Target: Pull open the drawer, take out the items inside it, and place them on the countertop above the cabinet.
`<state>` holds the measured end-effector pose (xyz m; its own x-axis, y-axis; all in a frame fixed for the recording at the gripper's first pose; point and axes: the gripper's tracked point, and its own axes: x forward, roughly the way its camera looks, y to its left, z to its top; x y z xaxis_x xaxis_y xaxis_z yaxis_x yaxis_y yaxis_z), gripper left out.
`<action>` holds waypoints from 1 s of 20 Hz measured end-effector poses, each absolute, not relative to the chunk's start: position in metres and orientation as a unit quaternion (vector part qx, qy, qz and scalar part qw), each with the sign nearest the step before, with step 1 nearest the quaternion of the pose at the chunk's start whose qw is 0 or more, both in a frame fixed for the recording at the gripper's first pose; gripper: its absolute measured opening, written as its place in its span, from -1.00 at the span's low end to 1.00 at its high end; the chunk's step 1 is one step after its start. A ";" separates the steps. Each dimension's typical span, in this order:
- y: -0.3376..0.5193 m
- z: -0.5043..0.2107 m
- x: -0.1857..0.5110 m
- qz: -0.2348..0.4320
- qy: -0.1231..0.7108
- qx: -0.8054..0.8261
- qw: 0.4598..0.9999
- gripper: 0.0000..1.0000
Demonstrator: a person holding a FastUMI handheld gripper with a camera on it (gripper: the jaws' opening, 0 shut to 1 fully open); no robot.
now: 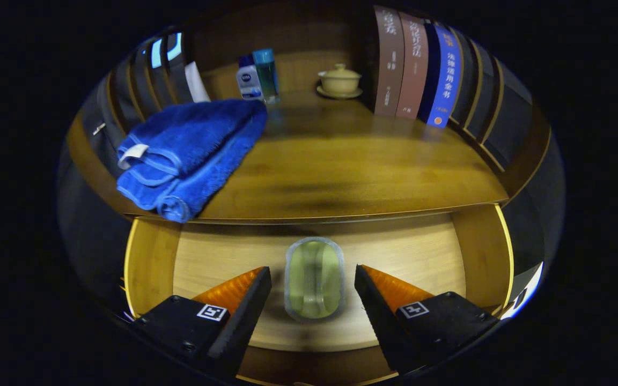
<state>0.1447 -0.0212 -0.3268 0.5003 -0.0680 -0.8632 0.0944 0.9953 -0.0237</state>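
The wooden drawer (427, 252) stands pulled out below the countertop (352, 161). On its floor lies a clear oblong container with a greenish inside (314, 279), right between my two fingers. My gripper (313, 287) is open, its black and orange fingers (244, 300) on either side of the container with a gap on each side, not pressing on it. A folded blue towel (191, 150) rests on the countertop at the left, its near end hanging a little over the front edge.
At the back of the countertop stand two small bottles (258, 78) and a lidded cream cup on a saucer (339, 80). A row of upright books (416, 67) lines the back right. Dark folders (142, 91) stand behind the towel.
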 end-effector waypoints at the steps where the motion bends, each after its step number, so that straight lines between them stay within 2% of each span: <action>1: -0.021 -0.335 0.147 -0.046 0.509 0.012 0.859 0.99; 6: -0.026 -0.354 0.149 -0.052 0.552 -0.007 0.832 0.93; 12: -0.026 -0.366 0.148 -0.051 0.587 -0.007 0.808 0.16; 15: -0.025 -0.369 0.145 -0.054 0.578 0.000 0.814 -0.58; 20: -0.025 -0.360 0.145 -0.050 0.570 0.004 0.820 -0.58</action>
